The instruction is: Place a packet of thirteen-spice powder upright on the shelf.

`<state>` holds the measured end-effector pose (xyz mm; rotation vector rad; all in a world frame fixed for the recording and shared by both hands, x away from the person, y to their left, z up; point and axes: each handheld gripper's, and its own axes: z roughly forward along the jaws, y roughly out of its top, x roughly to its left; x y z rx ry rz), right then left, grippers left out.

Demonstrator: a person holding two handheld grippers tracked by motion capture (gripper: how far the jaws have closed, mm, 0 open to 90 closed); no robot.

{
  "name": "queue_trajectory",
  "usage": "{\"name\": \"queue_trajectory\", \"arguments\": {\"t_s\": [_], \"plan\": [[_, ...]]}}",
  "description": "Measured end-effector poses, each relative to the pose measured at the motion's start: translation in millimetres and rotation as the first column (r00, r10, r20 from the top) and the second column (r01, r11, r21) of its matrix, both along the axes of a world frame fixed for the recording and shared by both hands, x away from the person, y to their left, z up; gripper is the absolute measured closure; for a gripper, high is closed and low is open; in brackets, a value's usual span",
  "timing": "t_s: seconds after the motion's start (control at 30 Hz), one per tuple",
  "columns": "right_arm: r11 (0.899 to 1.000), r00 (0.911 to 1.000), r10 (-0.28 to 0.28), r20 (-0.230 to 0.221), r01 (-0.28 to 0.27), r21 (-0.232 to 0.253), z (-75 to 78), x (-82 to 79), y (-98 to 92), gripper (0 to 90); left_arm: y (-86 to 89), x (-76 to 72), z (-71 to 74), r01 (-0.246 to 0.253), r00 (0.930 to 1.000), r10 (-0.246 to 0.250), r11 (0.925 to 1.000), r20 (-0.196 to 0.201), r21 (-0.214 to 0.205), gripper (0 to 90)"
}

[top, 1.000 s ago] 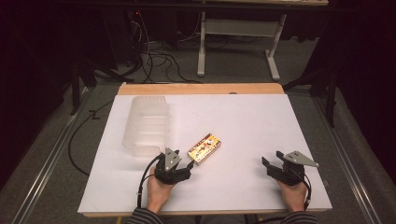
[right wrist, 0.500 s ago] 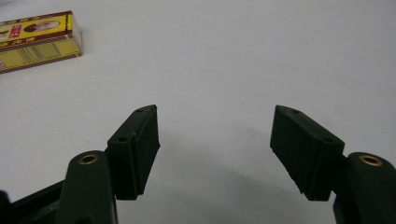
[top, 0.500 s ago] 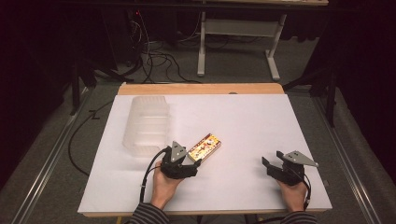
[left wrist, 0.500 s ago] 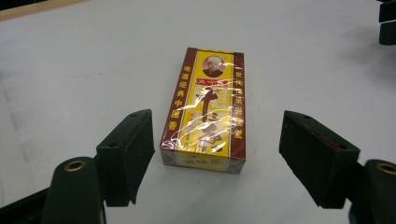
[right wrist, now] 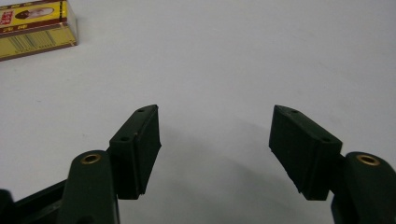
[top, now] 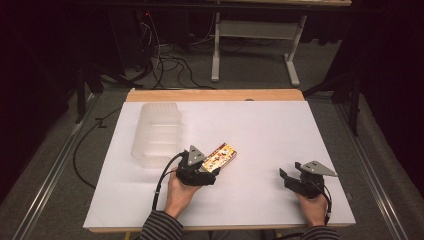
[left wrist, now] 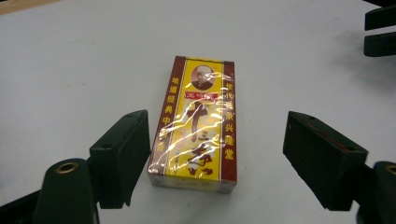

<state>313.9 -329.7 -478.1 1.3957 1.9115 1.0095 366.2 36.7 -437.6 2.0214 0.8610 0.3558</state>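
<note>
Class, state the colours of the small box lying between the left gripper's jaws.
Yellow with dark red borders; the box shows best in the left gripper view.

A small flat box (left wrist: 196, 123) lies face up on the white table (top: 260, 130), wrapped in glossy clear film. Its front is yellow with dark red side bands, gold characters and a small portrait at the far end. Just right of a clear plastic container (top: 156, 132), it lies askew.

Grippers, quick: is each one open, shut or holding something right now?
Left gripper: open, jaws either side of the yellow box, not clamped.
Right gripper: open, holding nothing, over the white table.
</note>
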Motion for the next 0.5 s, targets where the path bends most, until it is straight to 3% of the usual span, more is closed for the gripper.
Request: {"name": "queue_trajectory", "arguments": {"t_s": [0.27, 0.5], "plan": [[1.000, 0.9996, -0.023, 0.015, 0.023, 0.008, 0.3, -1.8, -0.8, 35.0, -14.7, 15.4, 1.5, 0.025, 0.9991, -0.024, 0.9989, -0.035, 0.039, 22.2], [1.000, 0.9997, -0.012, 0.021, 0.012, 0.011, 0.3, -2.1, -0.9, 34.8, -24.0, 25.8, 6.6, 0.043, 0.9981, -0.041, 0.9973, -0.047, 0.060, 21.6]]}}
